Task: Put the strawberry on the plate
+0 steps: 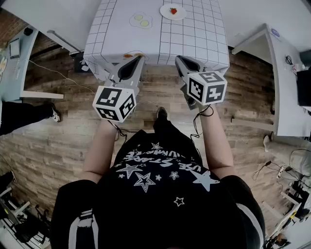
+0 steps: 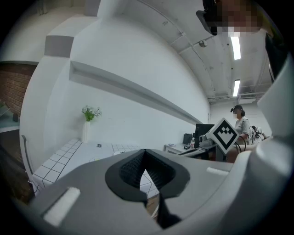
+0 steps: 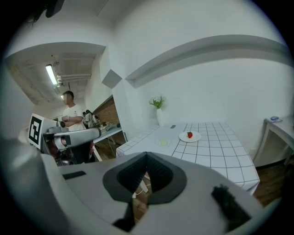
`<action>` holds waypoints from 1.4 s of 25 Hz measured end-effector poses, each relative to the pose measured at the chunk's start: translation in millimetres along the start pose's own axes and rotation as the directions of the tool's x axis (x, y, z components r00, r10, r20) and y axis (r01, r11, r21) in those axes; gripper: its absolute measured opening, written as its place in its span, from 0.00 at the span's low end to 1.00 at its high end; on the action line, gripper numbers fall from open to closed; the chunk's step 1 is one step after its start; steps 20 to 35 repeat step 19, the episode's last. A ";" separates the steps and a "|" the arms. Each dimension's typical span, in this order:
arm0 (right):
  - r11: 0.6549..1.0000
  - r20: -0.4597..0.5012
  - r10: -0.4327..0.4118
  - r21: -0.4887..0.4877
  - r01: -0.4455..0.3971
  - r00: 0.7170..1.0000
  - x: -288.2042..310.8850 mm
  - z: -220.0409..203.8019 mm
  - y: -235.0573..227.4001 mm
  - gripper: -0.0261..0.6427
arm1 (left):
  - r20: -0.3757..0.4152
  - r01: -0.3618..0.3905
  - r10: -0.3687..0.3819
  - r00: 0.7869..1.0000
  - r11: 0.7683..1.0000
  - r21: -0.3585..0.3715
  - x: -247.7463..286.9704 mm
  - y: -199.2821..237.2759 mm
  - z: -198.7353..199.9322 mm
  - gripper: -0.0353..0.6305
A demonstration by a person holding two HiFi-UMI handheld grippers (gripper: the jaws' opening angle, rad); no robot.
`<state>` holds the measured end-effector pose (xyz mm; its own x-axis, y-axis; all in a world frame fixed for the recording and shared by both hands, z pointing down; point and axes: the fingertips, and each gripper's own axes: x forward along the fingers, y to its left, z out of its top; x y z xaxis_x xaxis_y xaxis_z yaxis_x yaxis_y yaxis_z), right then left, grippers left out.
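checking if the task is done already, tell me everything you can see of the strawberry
The strawberry is a small red thing lying near the middle of a small round white plate. The plate sits on the far part of the table, which has a white cloth with grid lines. Only the plate touches the strawberry, and nothing covers it. It is too small in both views to make out its surface, its leaves or what it is made of.

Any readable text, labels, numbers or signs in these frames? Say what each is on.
Black shirt: white lettering among stars, too warped to read surely.
Left marker cube, right marker cube: black-and-white square patterns, no letters.
Round blue label on side table: too small.
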<state>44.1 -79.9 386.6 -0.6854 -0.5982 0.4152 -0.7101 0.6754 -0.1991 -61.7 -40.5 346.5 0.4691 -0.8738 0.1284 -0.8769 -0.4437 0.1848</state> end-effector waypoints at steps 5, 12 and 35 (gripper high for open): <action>1.000 0.017 -0.018 -0.011 0.019 1.000 -26.0 -10.0 30.9 0.06 | 0.022 0.018 -0.019 1.000 1.000 0.007 -36.4 -17.8 -0.6 0.06; 0.999 0.053 -0.038 -0.010 0.039 0.998 -60.2 -22.1 71.0 0.06 | 0.035 0.038 -0.039 0.999 0.999 0.020 -84.3 -35.3 -5.1 0.06; 0.999 0.050 -0.054 -0.004 0.054 0.997 -78.0 -25.2 86.9 0.06 | 0.034 0.050 -0.051 0.998 0.999 0.021 -101.2 -44.2 0.5 0.06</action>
